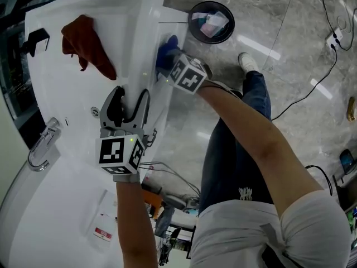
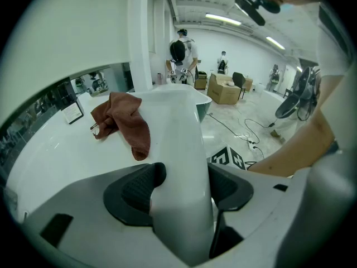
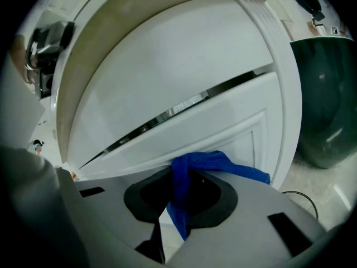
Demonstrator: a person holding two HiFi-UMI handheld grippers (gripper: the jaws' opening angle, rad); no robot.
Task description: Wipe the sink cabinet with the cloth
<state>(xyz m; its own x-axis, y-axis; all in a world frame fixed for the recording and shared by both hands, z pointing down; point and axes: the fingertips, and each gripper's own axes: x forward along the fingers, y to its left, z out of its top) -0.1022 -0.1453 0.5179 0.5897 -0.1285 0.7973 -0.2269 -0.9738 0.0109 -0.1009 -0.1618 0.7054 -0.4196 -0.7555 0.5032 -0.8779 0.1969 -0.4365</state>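
Right gripper (image 3: pixel 181 197): squeezing the blue cloth (image 3: pixel 220 163)
Cloth spot: near 12 o'clock in the head view, up against the sink cabinet (image 3: pixel 223 116) door
Left gripper (image 2: pixel 181 186): pinching the counter rim (image 2: pixel 175 133) — likely to hold steady
Red-brown rag (image 2: pixel 122 121): 10 o'clock on the counter, not in use
Done so far: wiping looks started — cannot tell how much
To do: likely the rest of the door

Cloth (image 1: pixel 165 52) partly behind right hand-held gripper (image 1: pixel 170 65)
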